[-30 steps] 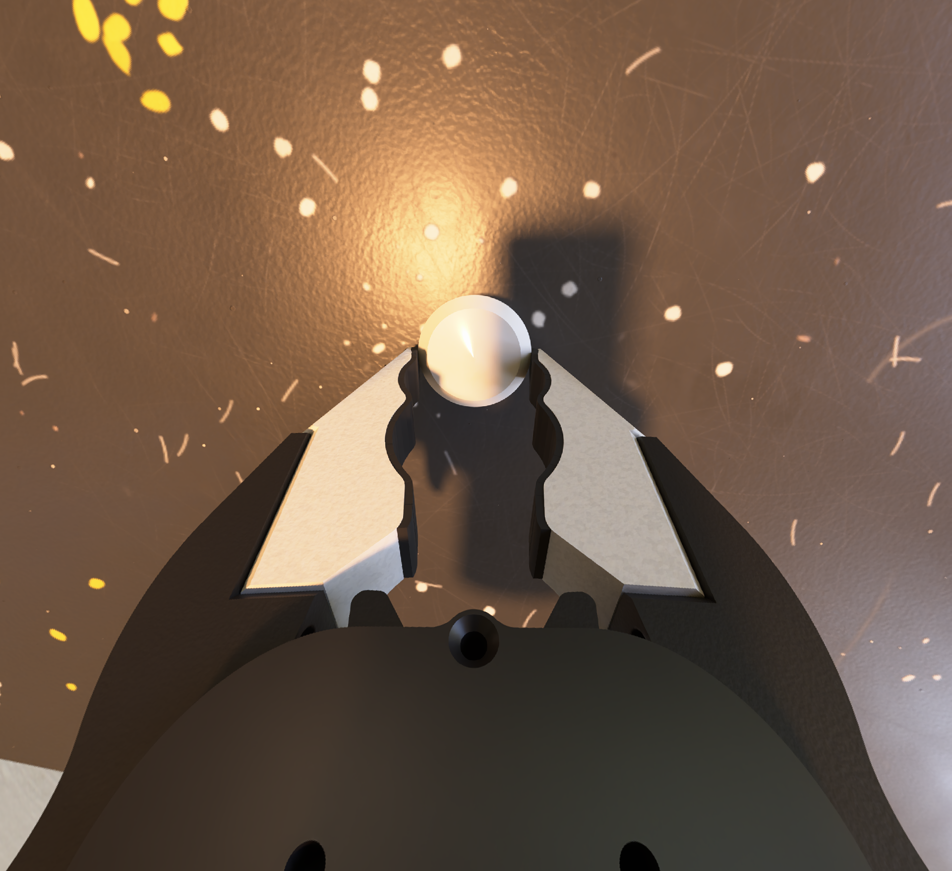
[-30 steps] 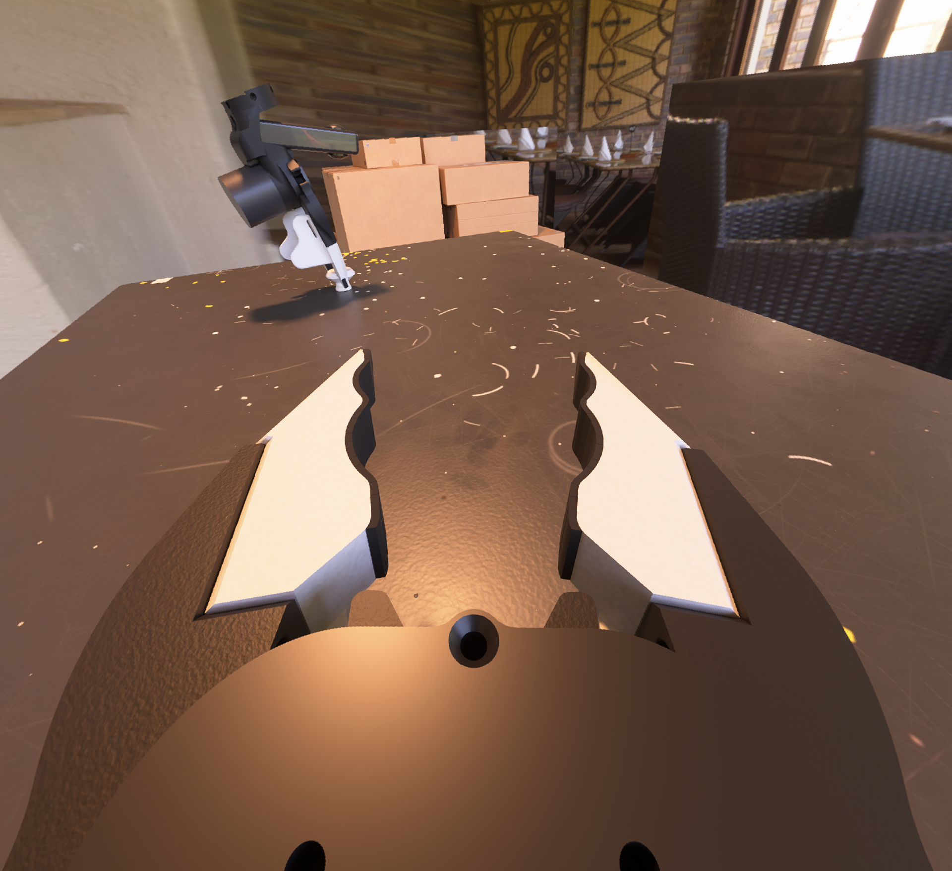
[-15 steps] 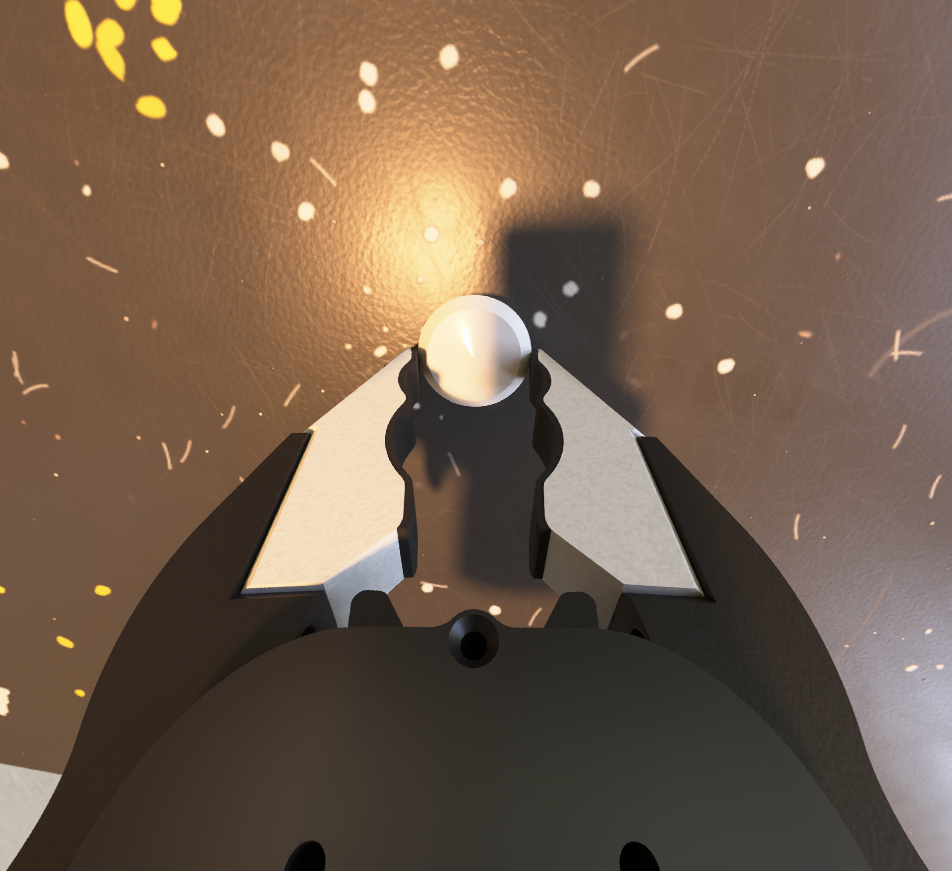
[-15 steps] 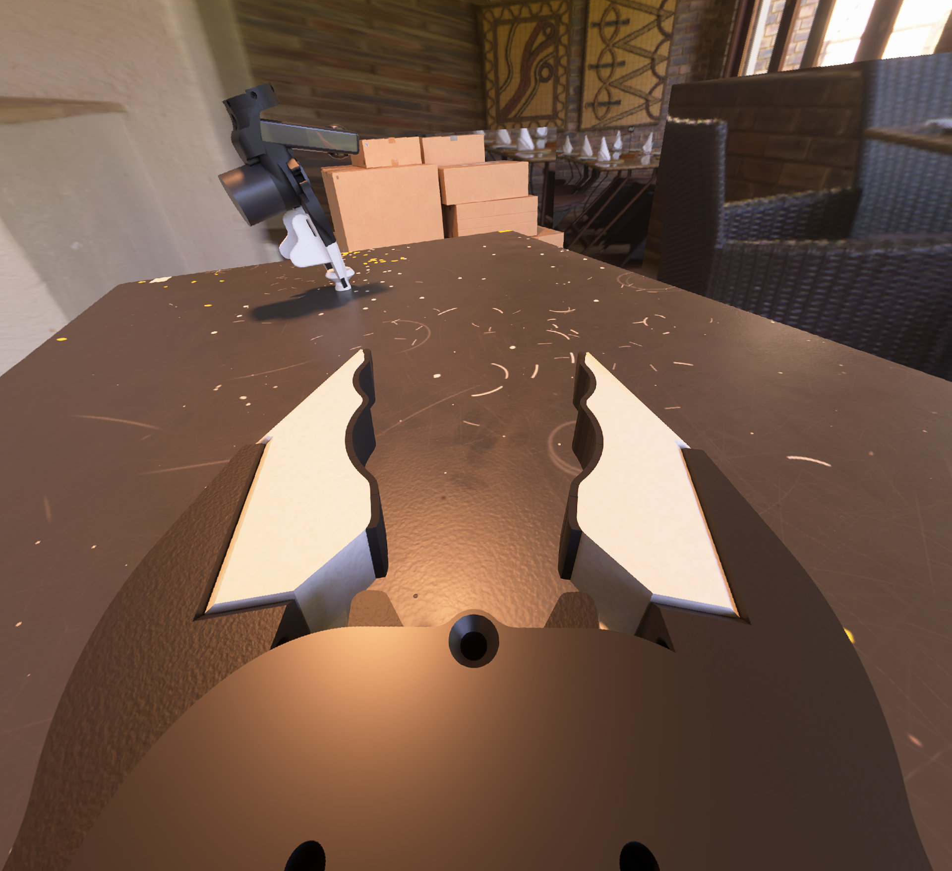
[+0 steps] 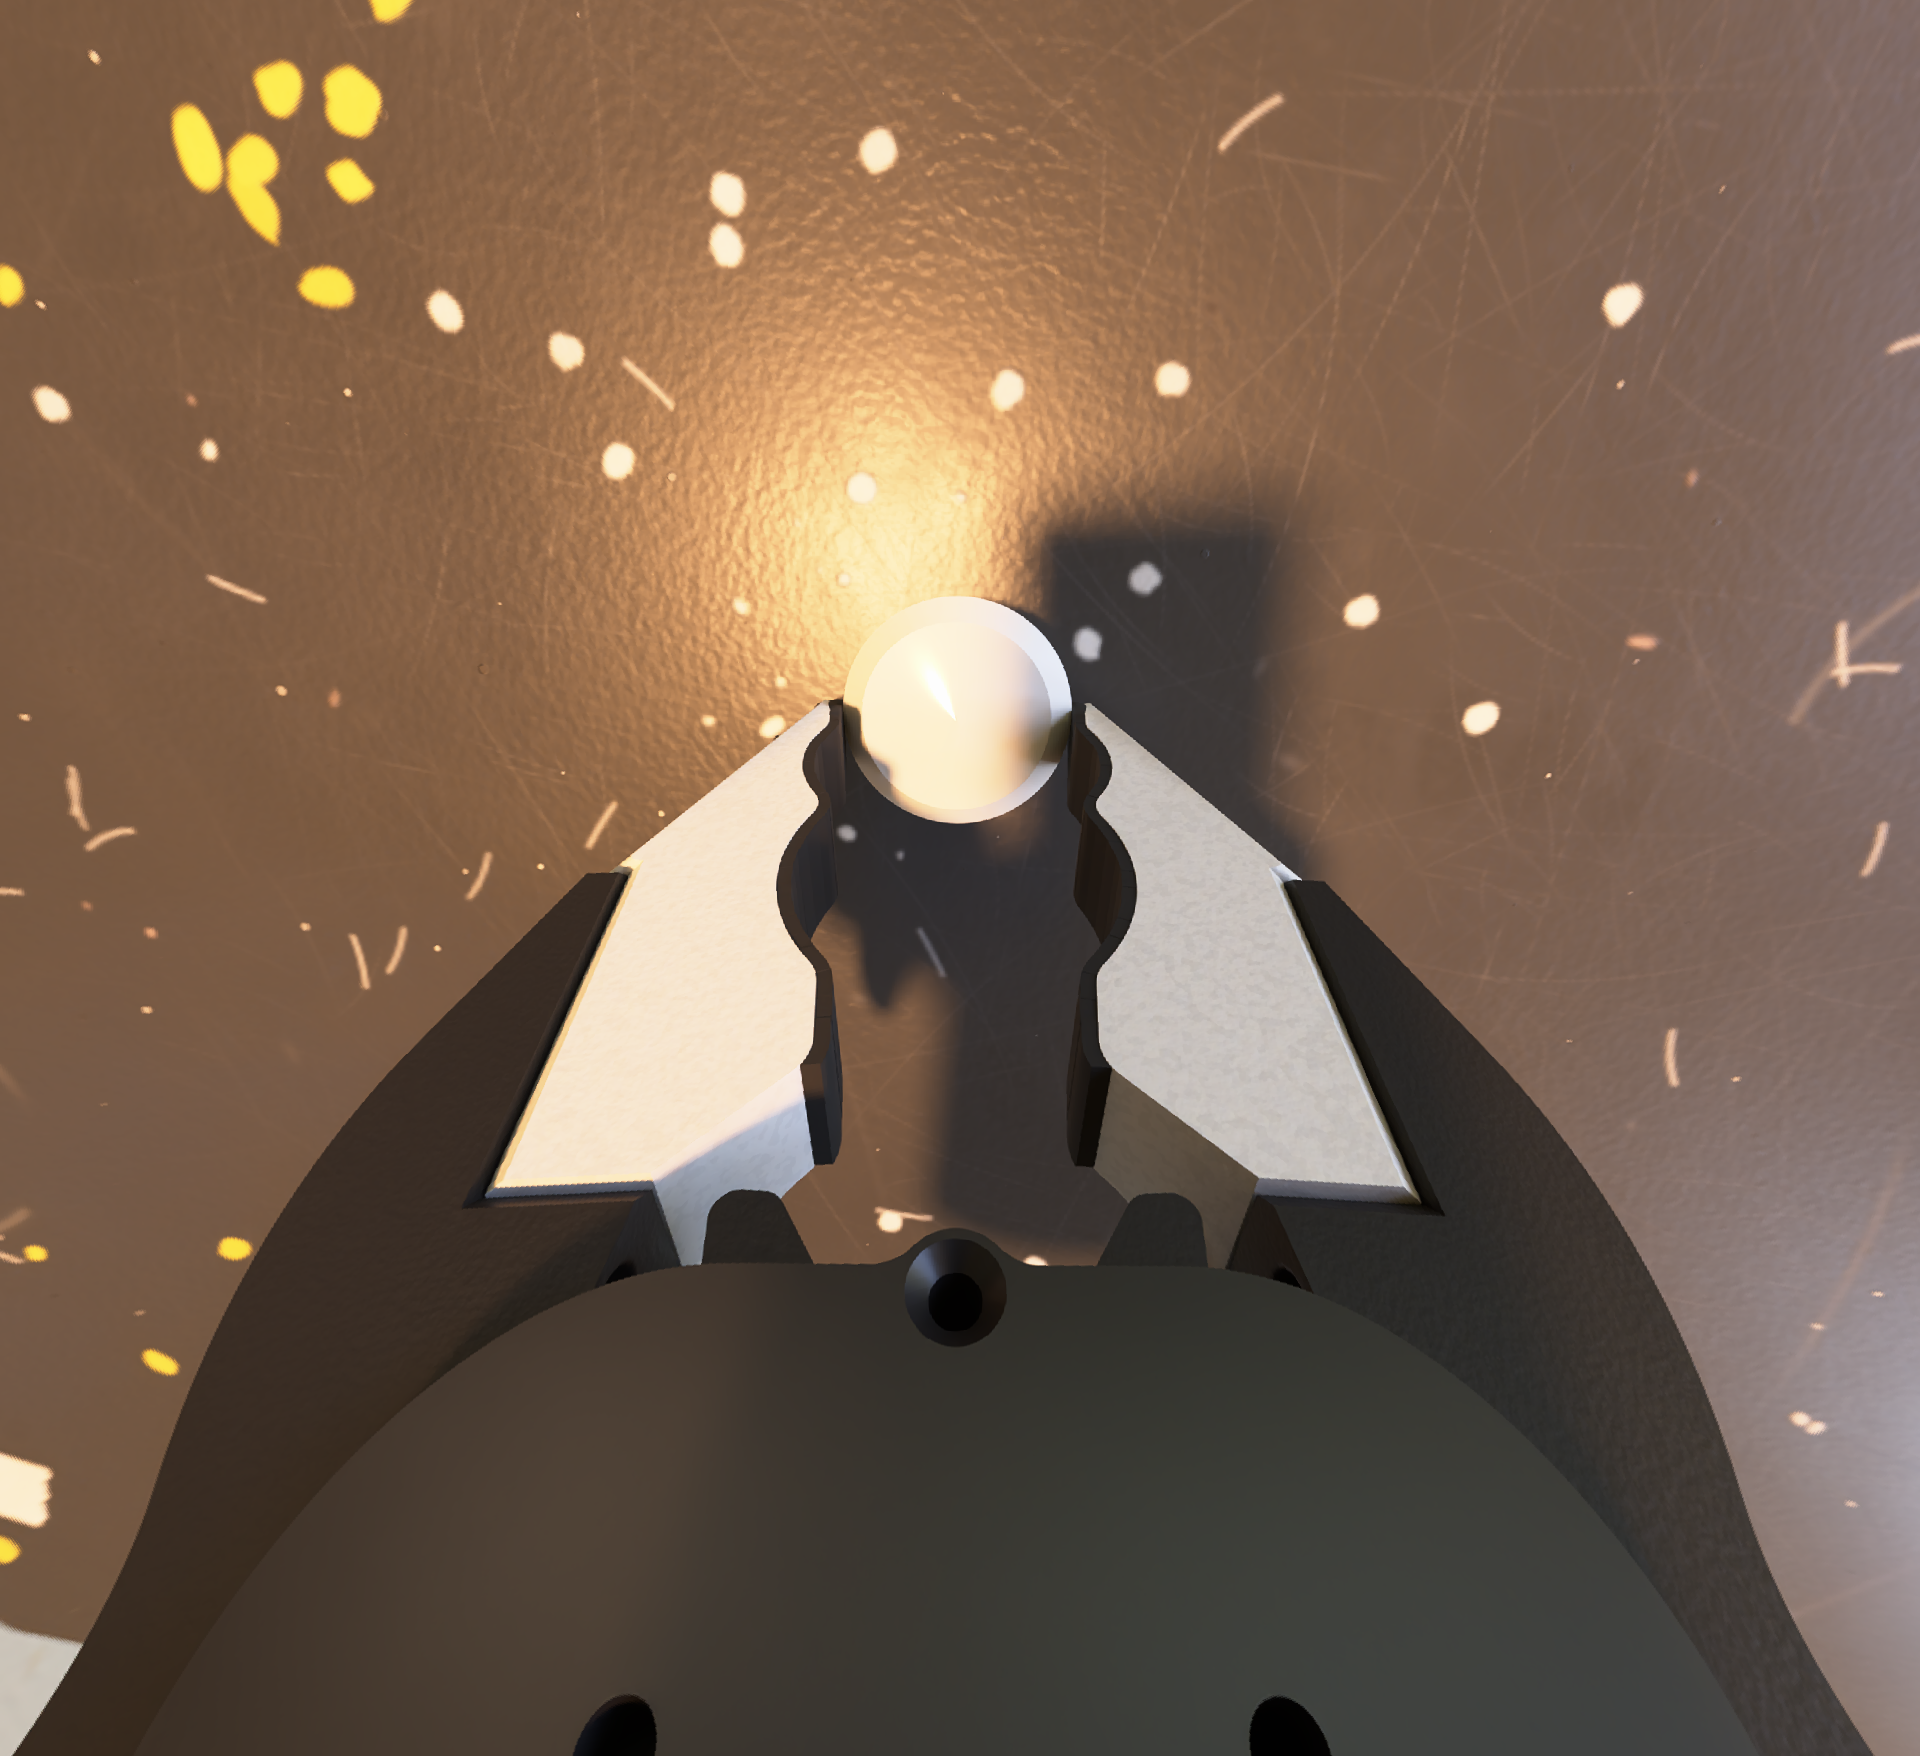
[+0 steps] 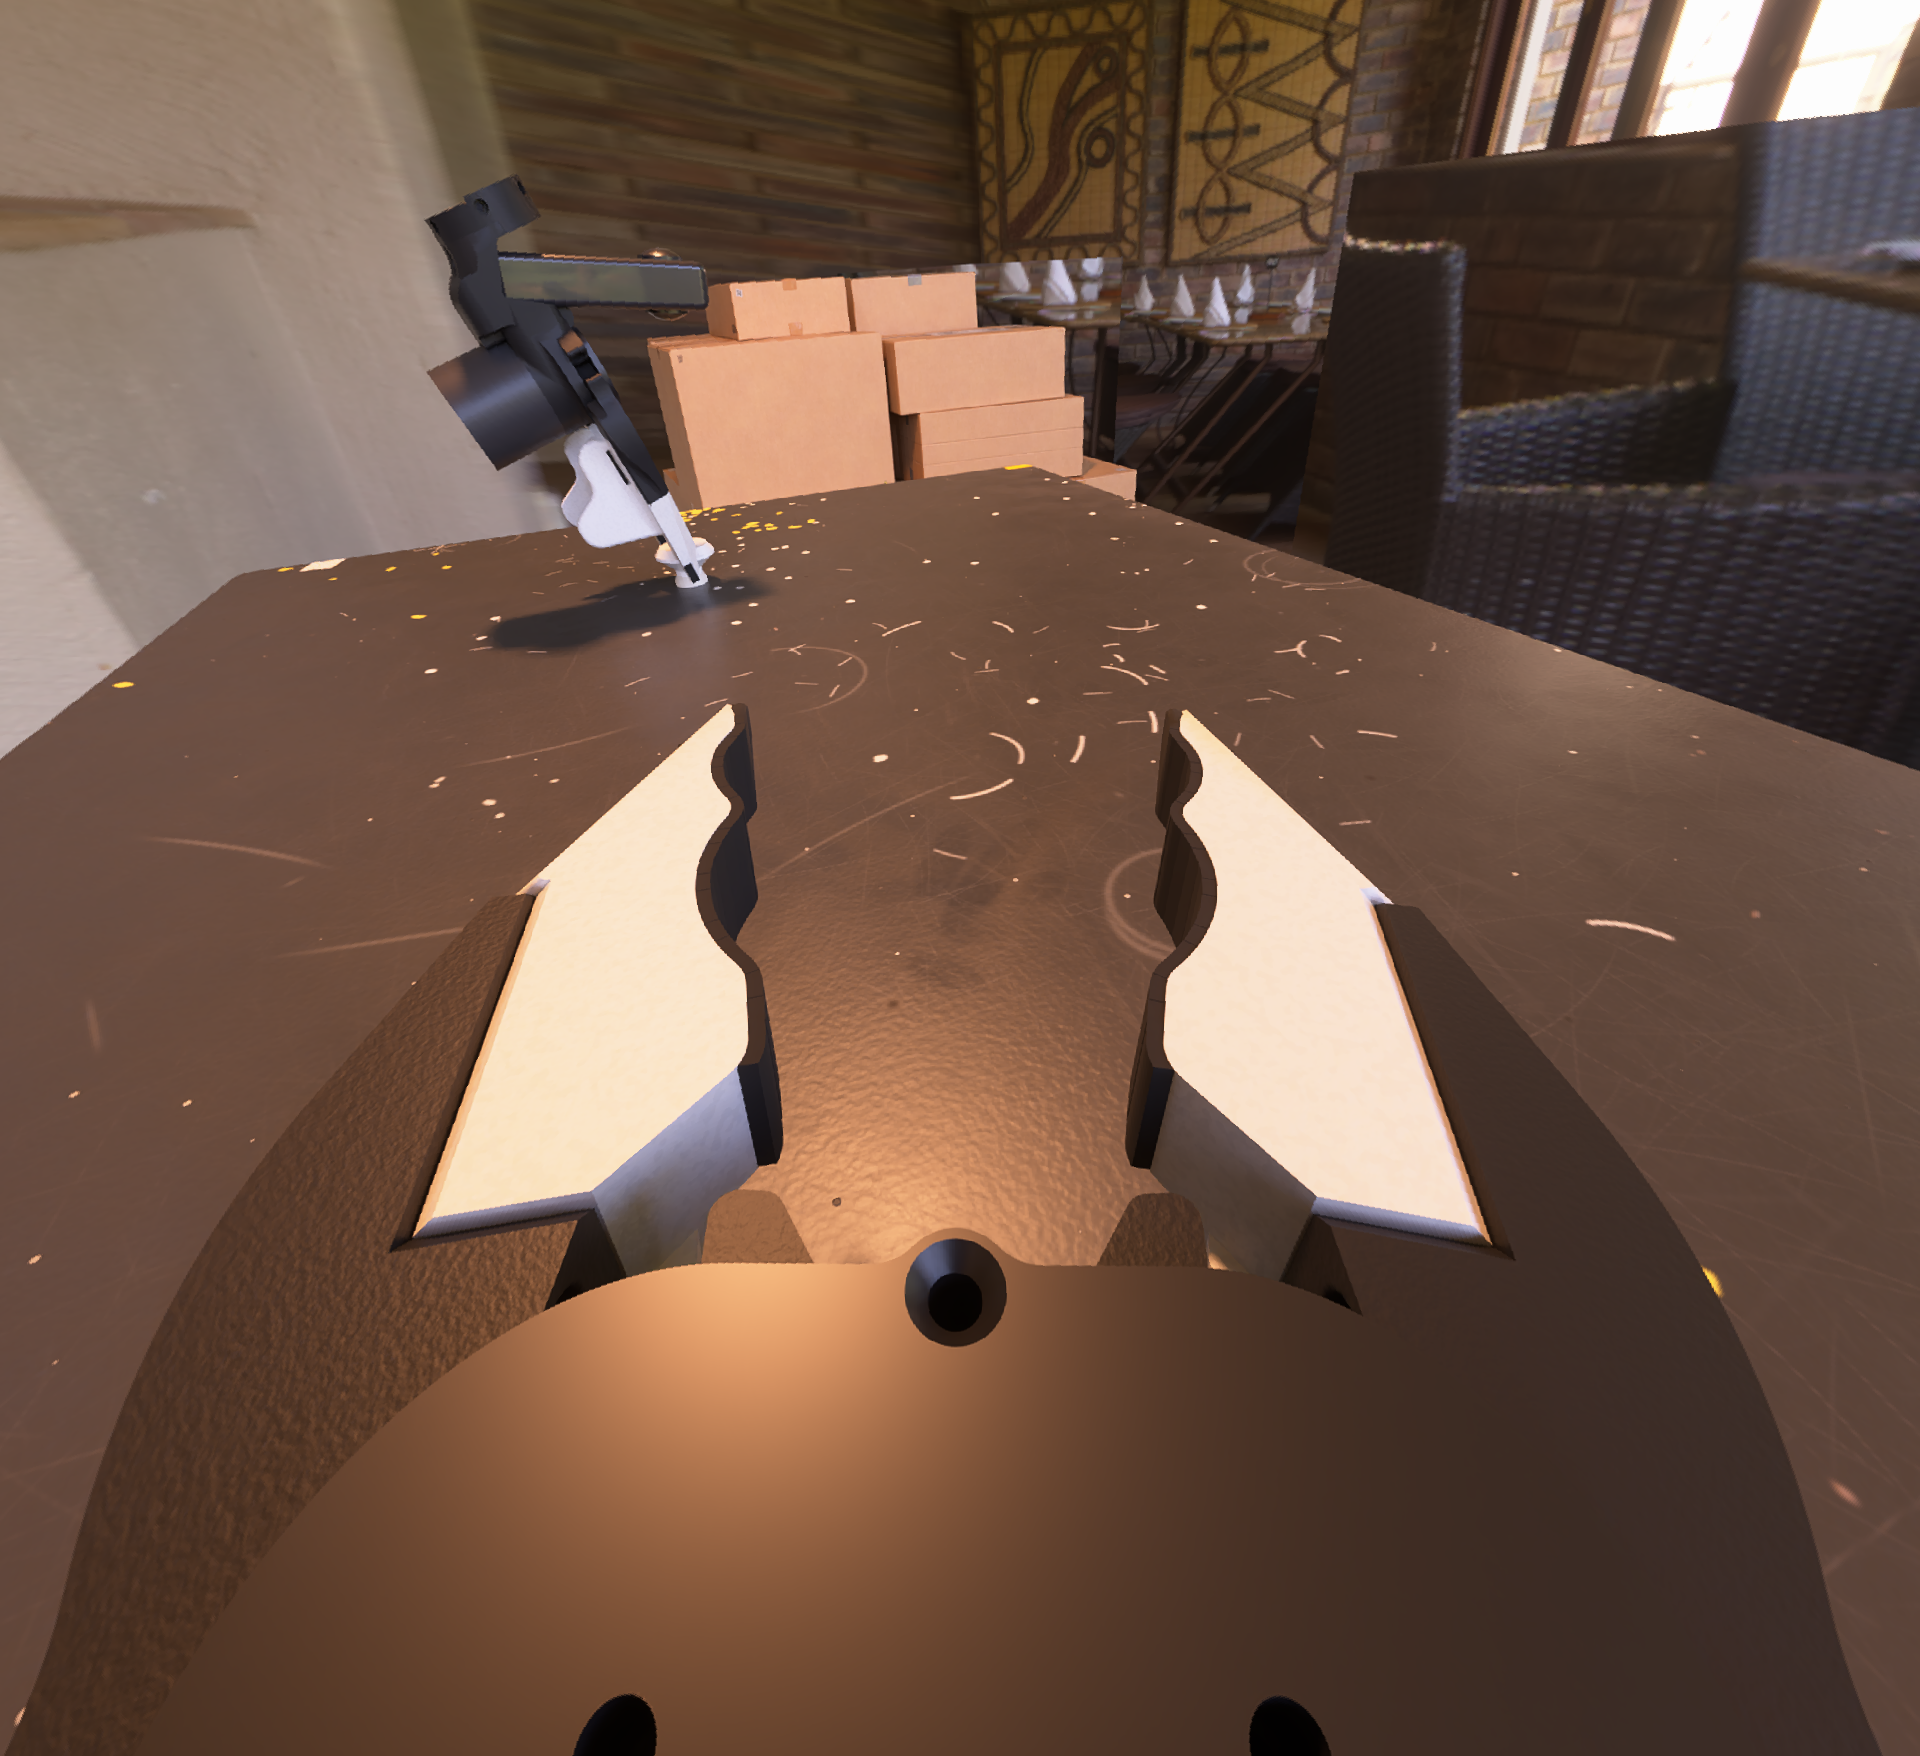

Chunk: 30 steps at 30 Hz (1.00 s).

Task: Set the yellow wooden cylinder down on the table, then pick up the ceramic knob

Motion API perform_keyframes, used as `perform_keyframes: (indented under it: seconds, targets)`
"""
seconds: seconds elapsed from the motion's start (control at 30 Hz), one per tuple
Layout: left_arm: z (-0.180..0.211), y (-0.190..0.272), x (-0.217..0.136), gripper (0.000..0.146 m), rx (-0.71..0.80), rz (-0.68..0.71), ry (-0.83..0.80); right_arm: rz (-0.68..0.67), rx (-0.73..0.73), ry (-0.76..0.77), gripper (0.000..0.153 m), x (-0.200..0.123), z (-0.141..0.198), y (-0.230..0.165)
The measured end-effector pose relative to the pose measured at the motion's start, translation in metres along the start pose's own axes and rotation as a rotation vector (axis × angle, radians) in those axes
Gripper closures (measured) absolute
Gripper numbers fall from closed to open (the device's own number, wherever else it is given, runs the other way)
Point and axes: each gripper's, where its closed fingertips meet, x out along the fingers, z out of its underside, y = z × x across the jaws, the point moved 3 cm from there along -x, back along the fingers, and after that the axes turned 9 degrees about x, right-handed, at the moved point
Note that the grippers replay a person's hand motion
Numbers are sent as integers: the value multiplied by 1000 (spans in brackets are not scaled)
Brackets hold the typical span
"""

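My left gripper is shut on the white ceramic knob, gripping its round head between the fingertips, pointed down at the brown table. The knob's shadow lies on the table just behind it. In the right wrist view the left gripper is tilted at the table's far left, with the knob at its tips just above the surface. My right gripper is open and empty, low over the table. No yellow wooden cylinder is in view.
Yellow and white flecks and scratches mark the tabletop. Beyond the table's far edge stand stacked cardboard boxes. A dark wicker chair is at the right. A pale wall runs along the left.
In the left wrist view the table flecks have drawn in toward the centre, so the left gripper has risen a little with the knob. The right gripper has not moved.
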Motion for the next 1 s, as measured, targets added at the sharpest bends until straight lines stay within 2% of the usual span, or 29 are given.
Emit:
perform_keyframes:
  seconds: [0.1,0.3,0.4,0.5,0.67,0.77,0.9,1.0]
  targets:
    - [1,0,-1,103,41,-37,9,-1,1,0,74,0,0,0]
    - [4,-2,-4,103,33,-37,77,-1,2,0,74,0,0,0]
    - [-1,2,-21,103,22,-7,173,-2,0,-3,74,0,0,0]
    - [-15,17,-55,103,20,67,336,-3,-5,-9,74,1,1,-1]
    - [-48,77,-138,103,50,403,711,0,-29,-12,73,1,1,-2]
    - [-60,129,-180,103,140,616,871,11,-79,-12,72,1,-1,-3]
    - [-65,209,-213,103,267,934,973,27,-142,56,71,-2,-19,-7]
    - [-65,266,-228,103,335,1192,991,28,-254,100,71,-6,-44,-18]
